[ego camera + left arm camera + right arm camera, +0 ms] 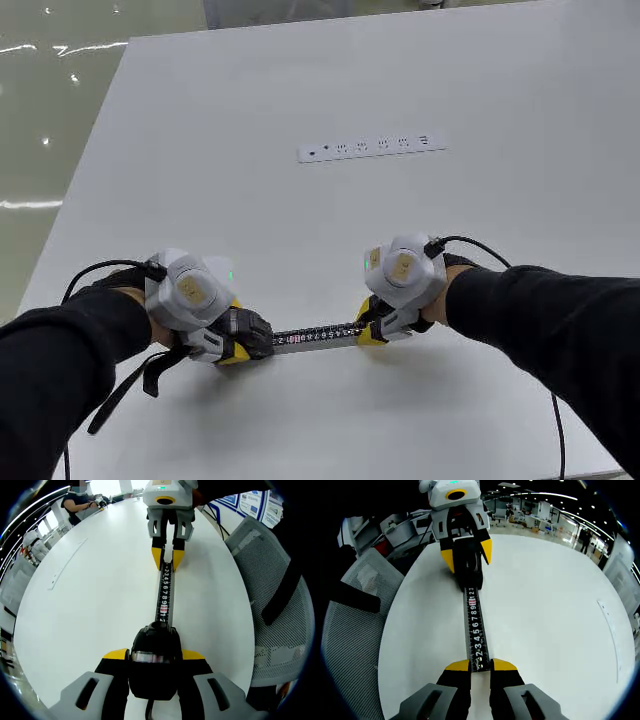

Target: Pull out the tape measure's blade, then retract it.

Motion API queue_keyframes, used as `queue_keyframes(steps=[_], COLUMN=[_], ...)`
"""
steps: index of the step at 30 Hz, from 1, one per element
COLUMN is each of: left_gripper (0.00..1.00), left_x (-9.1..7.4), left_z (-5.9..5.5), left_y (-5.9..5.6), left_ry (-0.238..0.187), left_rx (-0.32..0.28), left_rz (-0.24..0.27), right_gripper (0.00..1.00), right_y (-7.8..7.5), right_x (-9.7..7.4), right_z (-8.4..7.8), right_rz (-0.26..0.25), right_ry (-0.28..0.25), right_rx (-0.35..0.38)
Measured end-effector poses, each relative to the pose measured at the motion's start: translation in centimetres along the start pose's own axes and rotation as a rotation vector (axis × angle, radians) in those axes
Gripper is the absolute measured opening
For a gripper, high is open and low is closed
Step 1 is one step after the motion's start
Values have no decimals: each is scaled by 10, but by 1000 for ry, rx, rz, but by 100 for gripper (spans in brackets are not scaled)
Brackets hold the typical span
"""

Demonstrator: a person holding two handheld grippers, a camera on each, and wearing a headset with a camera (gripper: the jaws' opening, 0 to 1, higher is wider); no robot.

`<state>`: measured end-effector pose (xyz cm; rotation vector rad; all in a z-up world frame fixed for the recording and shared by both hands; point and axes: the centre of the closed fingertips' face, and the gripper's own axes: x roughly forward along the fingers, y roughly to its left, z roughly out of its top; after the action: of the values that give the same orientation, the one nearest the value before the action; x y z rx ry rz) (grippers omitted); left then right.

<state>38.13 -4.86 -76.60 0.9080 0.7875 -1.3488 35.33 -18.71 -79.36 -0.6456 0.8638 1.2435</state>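
Left gripper (155,654) grips the tape measure case (155,672), its blade (164,592) stretched to the right gripper (480,665) pinching its tip.

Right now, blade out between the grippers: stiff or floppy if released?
Likely stiff at this short span: the blade runs straight. Thin, so it probably flexes if pushed sideways. Let go by the right gripper, it may snap back into the case the left gripper holds.

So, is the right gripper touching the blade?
Touching. In the right gripper view the right gripper has both yellow tips closed on the end of the blade, with no gap.
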Motion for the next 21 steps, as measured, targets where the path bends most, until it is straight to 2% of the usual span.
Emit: queue_keyframes(steps=[11,21], left_gripper=[31,31], left_x=[0,0], left_z=[0,0], left_y=[0,0], left_ry=[-3,-3], left_rx=[-3,-3], left_rz=[2,3], right_gripper=[9,9], right_y=[-1,-3], right_x=[-3,-8], right_z=[-6,-14], right_rz=[-6,-18], right_ry=[9,-12], right_rx=[-3,34])
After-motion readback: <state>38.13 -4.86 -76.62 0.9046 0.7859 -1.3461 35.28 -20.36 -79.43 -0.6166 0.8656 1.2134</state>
